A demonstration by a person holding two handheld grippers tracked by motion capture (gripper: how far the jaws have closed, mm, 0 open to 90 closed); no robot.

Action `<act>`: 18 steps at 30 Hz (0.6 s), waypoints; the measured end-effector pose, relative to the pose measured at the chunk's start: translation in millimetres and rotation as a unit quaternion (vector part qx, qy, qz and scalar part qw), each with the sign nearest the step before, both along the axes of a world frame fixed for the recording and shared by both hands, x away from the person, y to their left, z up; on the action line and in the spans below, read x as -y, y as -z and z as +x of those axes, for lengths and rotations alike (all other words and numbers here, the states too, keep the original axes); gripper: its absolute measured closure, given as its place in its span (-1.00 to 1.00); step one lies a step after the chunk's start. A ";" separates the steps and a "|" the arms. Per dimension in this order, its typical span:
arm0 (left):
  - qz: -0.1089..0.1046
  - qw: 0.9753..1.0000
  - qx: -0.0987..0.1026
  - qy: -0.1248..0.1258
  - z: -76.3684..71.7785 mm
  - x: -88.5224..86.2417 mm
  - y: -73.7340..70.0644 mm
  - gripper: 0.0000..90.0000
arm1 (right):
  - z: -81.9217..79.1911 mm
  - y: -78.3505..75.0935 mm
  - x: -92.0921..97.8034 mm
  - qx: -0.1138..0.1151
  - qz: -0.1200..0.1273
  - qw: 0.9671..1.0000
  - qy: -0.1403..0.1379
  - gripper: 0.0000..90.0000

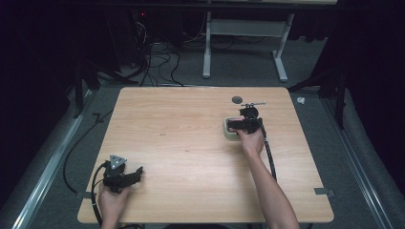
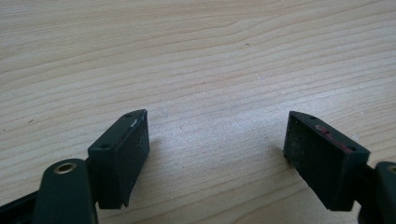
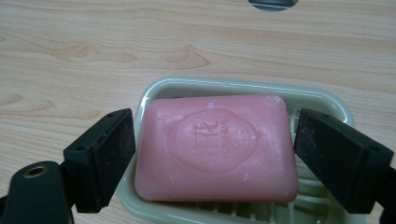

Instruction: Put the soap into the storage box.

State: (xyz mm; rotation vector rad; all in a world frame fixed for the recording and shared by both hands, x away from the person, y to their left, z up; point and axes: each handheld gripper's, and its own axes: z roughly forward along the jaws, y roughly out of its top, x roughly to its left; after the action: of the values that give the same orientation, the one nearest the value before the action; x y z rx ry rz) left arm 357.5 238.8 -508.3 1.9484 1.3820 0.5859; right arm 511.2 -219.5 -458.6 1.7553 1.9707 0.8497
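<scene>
A pink bar of soap (image 3: 217, 147) with a stamped oval lies flat in a pale green soap dish (image 3: 243, 86) at the table's right middle (image 1: 229, 135). My right gripper (image 3: 215, 140) hangs low over the dish (image 1: 237, 125), open. Its black pads stand one at each short end of the bar, with a thin gap showing on both sides. My left gripper (image 1: 139, 174) rests near the table's front left corner, held by a hand. In the left gripper view it (image 2: 217, 140) is wide open over bare wood with nothing between the pads.
A small dark round disc (image 1: 237, 99) lies on the wooden table (image 1: 181, 143) just beyond the dish, and its edge shows in the right gripper view (image 3: 273, 3). A thin rod-like piece (image 1: 253, 103) sits beside the disc. Cables and a white desk frame (image 1: 207, 47) stand on the floor behind.
</scene>
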 end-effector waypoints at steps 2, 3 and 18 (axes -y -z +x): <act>0.000 1.000 0.000 0.000 0.0 0.0 0.0 -0.49 | -1.3 -2.1 -0.1 0.001 -0.002 1.000 0.000 -0.70; 0.000 1.000 0.000 0.000 0.0 0.0 0.0 -0.49 | -2.0 -3.2 0.1 0.003 -0.002 1.000 0.001 -0.69; 0.000 1.000 0.000 0.000 0.0 0.0 0.0 -0.49 | -12.0 -12.6 4.9 0.017 -0.007 1.000 -0.008 -0.60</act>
State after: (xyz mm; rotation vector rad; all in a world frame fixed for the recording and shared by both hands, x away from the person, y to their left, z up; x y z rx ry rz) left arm 357.5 238.7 -508.3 1.9480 1.3822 0.5860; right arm 499.3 -224.4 -446.0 1.7083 1.9675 0.8637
